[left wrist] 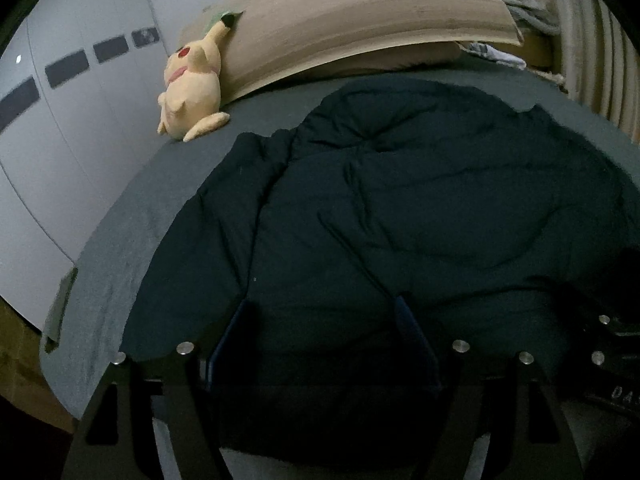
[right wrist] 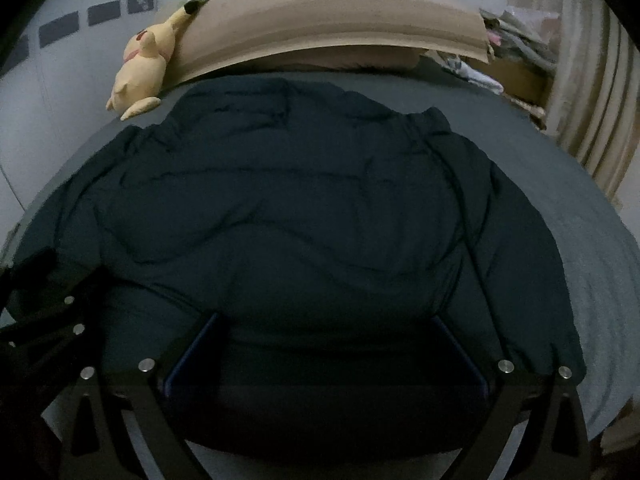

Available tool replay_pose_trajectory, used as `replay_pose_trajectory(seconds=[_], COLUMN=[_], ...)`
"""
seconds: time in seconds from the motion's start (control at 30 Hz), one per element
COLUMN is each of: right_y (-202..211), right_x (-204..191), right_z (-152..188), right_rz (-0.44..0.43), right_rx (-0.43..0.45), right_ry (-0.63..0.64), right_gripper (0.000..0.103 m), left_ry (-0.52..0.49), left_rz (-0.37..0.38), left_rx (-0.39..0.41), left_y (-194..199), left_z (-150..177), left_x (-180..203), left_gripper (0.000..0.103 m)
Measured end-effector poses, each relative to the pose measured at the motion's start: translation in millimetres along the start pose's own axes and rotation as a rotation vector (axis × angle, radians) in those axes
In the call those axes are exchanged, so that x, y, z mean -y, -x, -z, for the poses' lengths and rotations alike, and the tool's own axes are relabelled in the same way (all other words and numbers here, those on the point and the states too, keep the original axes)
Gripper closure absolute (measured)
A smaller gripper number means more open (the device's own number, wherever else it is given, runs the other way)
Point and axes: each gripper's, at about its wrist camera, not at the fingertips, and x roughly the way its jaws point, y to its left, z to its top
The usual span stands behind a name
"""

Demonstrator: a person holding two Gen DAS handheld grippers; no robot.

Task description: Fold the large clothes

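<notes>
Lying spread flat across the grey-sheeted bed [left wrist: 120, 280], the dark navy puffer jacket [left wrist: 400, 200] covers most of the mattress, its far edge near the tan headboard [left wrist: 360, 20]. Left tongs [left wrist: 322, 312] and right tongs [right wrist: 326, 324] both stand wide apart over the jacket's near edge, gripping nothing. A yellow Pikachu plush [left wrist: 192, 92] leans against the headboard's left end, beside the jacket.
</notes>
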Motion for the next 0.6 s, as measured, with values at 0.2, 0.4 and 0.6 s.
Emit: replay_pose_trajectory(seconds=[0.2,0.4,0.6], right_y=[71,132,154], right_x=[22,17,10], right_z=[9,37,57], right_rz=[-0.090,-0.136,-0.117], right_rx=[0.098,0.173,0.227], right_ry=[-0.182,-0.153,-0.138], right_gripper=[0.000,0.000,0.000], left_ry=[0.101,0.100,0.137], left_rz=[0.043,0.054,0.086], left_rx=[0.016,0.074,0.081], left_y=[51,101,120], left_z=[8,30,37], left_x=[-24,-27,-25], left_gripper=[0.026,0.025,0.021])
